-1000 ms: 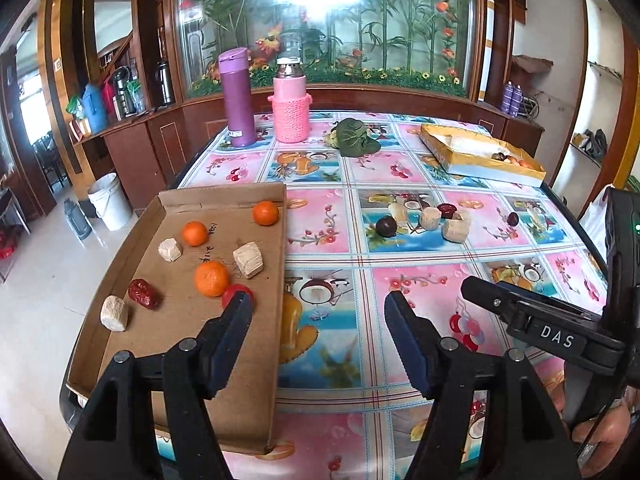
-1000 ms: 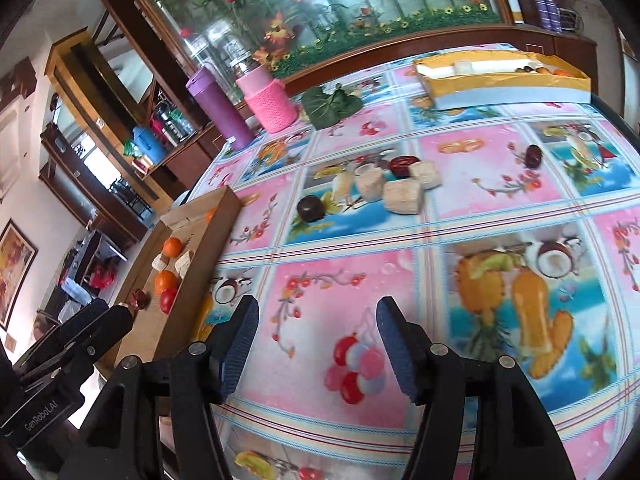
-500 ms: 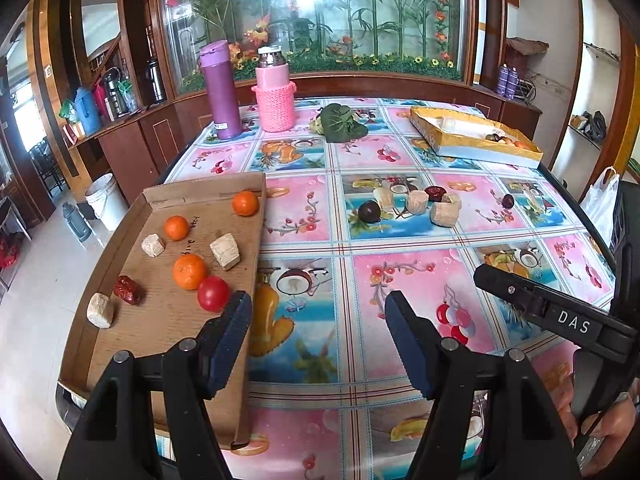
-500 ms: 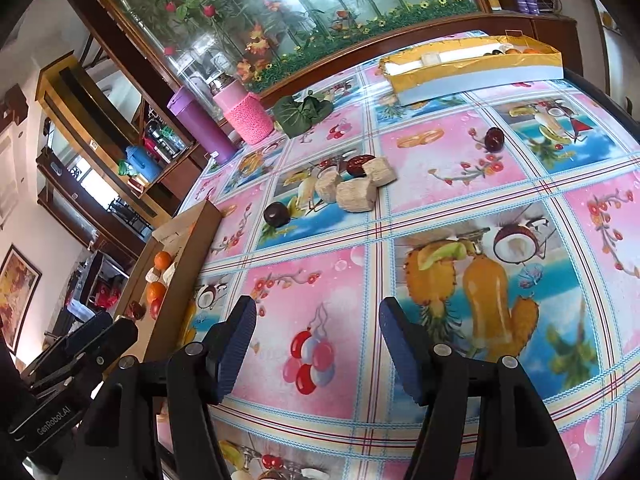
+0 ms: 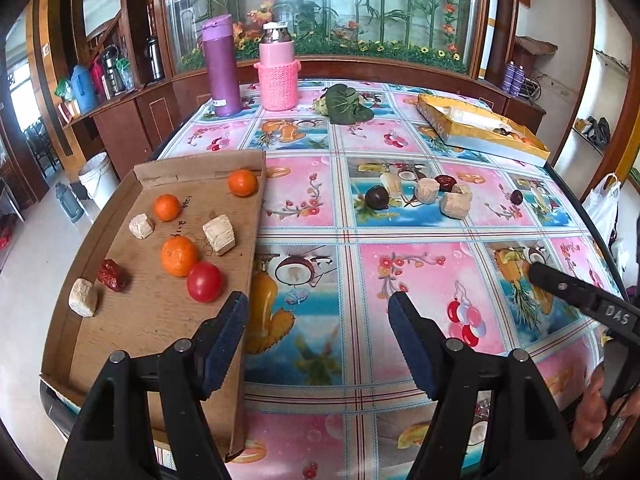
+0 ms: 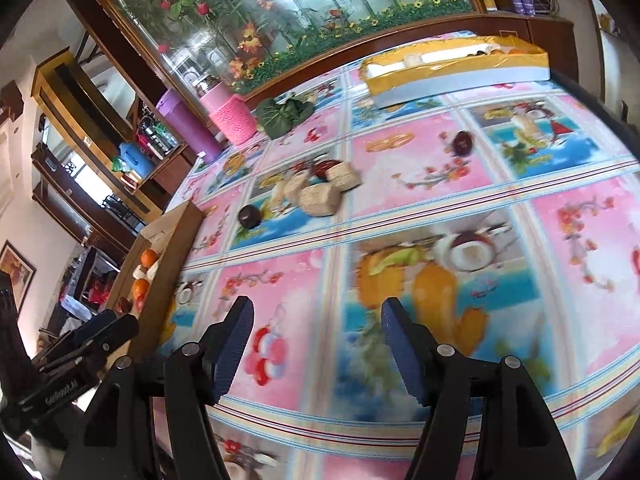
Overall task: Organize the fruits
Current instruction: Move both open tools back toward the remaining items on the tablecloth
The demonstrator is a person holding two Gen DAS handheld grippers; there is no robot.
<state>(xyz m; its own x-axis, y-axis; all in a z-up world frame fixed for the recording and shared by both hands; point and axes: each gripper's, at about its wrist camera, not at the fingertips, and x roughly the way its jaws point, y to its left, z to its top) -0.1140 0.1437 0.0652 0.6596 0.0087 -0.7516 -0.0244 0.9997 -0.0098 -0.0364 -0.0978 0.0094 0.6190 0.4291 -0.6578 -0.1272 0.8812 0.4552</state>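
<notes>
A cardboard tray at the table's left holds three oranges, a red tomato, a red date and several beige blocks. Mid-table lie a dark purple fruit, beige blocks, a dark red date and another dark fruit. My left gripper hovers by the tray's right edge, jaws opening, nothing between them. My right gripper hangs over bare tablecloth, jaws opening and empty.
A yellow box sits at the far right. A purple flask, a pink knit-sleeved bottle and a green leaf stand at the back. The table's front edge is close below both grippers.
Both jaws stand a little wider. The left gripper has drawn back and down, so the tomato shows in full. The right gripper has slid right across the tablecloth.
</notes>
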